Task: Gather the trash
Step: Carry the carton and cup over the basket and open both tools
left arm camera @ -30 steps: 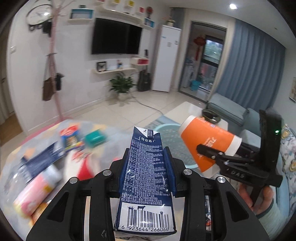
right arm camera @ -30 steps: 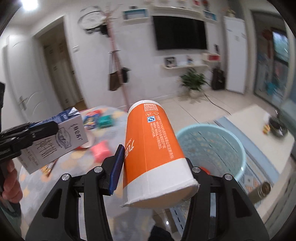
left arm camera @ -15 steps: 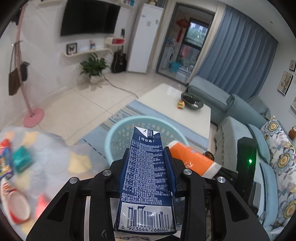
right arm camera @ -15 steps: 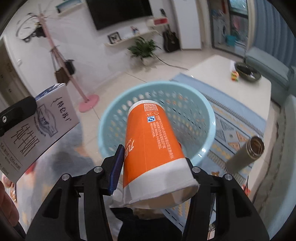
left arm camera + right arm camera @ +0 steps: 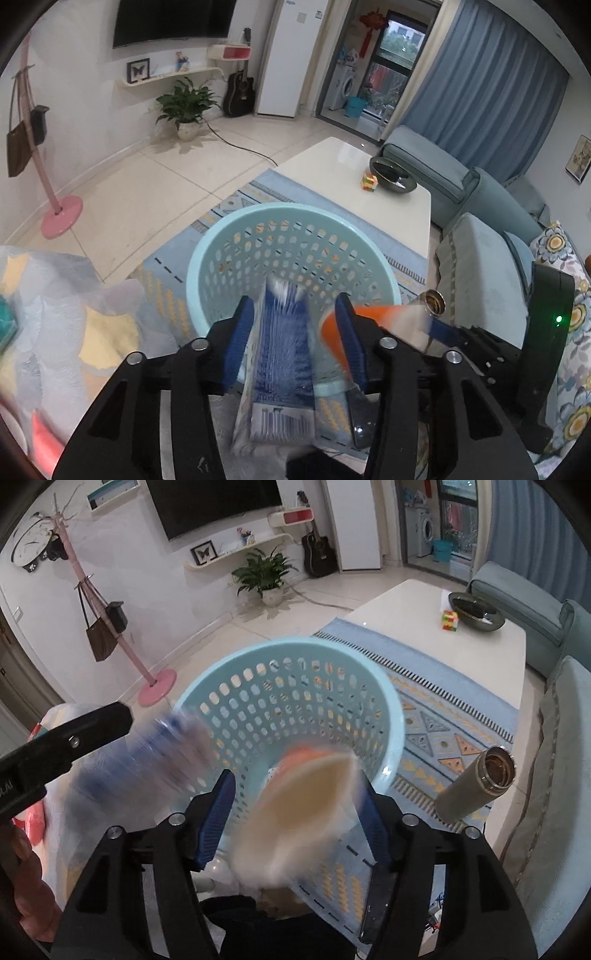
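Left wrist view: left gripper spread wide, blurred blue milk carton loose between blue ribbed pads, above perforated light-blue plastic basket. Right wrist view: right gripper equally wide, blurred orange paper cup loose over basket. Nearby: cylindrical metal flask, patterned rug, glossy white coffee table.

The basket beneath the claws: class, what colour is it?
Light blue basket, clearest in the right wrist view.
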